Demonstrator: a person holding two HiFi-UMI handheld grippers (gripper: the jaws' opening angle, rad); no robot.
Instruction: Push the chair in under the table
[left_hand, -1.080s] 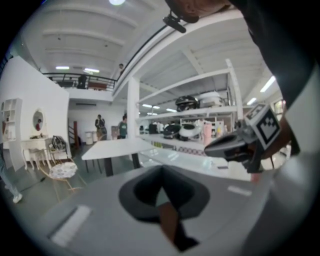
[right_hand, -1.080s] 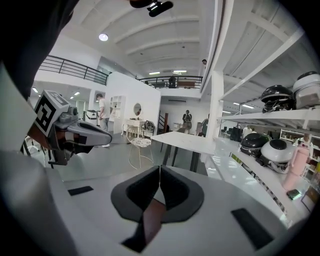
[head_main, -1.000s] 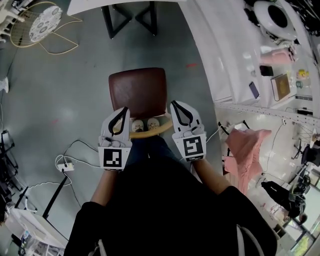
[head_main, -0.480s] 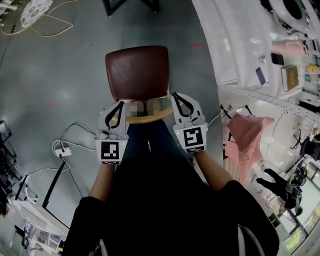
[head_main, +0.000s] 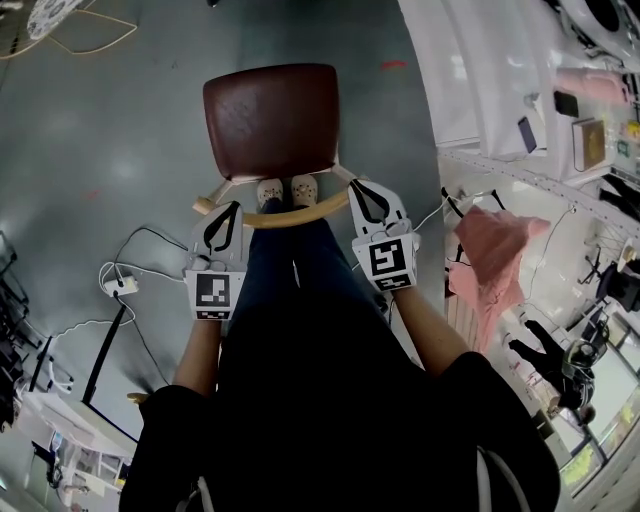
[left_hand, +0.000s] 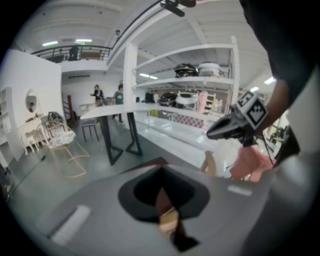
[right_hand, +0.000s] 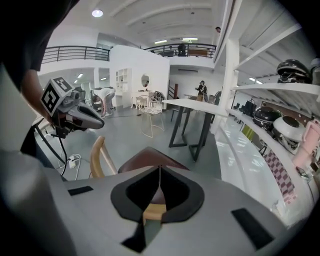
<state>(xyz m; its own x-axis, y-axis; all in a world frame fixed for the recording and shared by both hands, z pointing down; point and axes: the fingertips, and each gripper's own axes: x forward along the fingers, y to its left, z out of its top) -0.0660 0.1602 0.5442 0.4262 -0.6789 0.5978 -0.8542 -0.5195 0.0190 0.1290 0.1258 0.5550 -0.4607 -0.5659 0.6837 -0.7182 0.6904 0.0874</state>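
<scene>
The chair has a brown seat (head_main: 270, 120) and a curved wooden backrest (head_main: 290, 213), and stands in front of my legs. My left gripper (head_main: 231, 208) is shut and empty, its tips at the backrest's left end. The right gripper (head_main: 358, 186), also shut and empty, has its tips at the right end. Whether either touches the wood I cannot tell. In the left gripper view the shut tips (left_hand: 161, 172) point over the seat. The right gripper view shows its tips (right_hand: 159, 170) over the seat (right_hand: 150, 159), with the backrest (right_hand: 97, 157) to the left. The white table (right_hand: 192, 104) on black legs stands beyond the chair and is outside the head view.
A power strip (head_main: 118, 287) with cables lies on the floor at the left. A white shelf unit (head_main: 480, 90) runs along the right, with a pink cloth (head_main: 495, 260) near it. A wire-frame chair (left_hand: 59, 142) stands left of the table. My feet (head_main: 285, 190) are under the backrest.
Both grippers have sunk and spread from over the seat's near edge to the two ends of the backrest. The table's black legs have slid out of the head view's top.
</scene>
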